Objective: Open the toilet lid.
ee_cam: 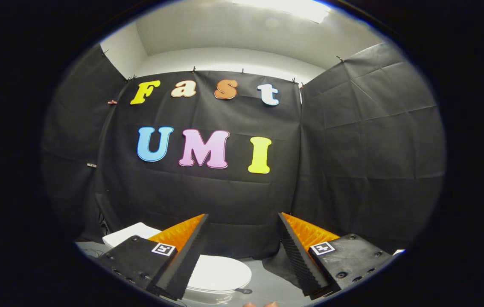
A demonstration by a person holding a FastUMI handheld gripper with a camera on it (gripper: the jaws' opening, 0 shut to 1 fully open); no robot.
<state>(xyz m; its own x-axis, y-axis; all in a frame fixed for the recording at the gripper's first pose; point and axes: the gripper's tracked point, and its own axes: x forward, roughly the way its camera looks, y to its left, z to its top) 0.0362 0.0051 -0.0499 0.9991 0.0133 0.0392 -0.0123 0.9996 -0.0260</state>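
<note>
A white toilet stands on the floor below and ahead of my fingers, its closed white lid (220,273) lying flat. Its white tank (129,233) rises behind the left finger, against the black cloth wall. My gripper (243,221) is held well above the toilet with the fingers spread wide apart and nothing between them. The left finger (184,256) covers the lid's left part. The right finger (299,251) hangs over the grey floor to the right of the lid.
Black cloth walls close the booth at the back and on both sides. Grey floor (267,285) lies around the toilet. A small dark object (244,291) rests on the floor by the lid's front right edge. A bit of a person's hand (261,304) shows under the gripper.
</note>
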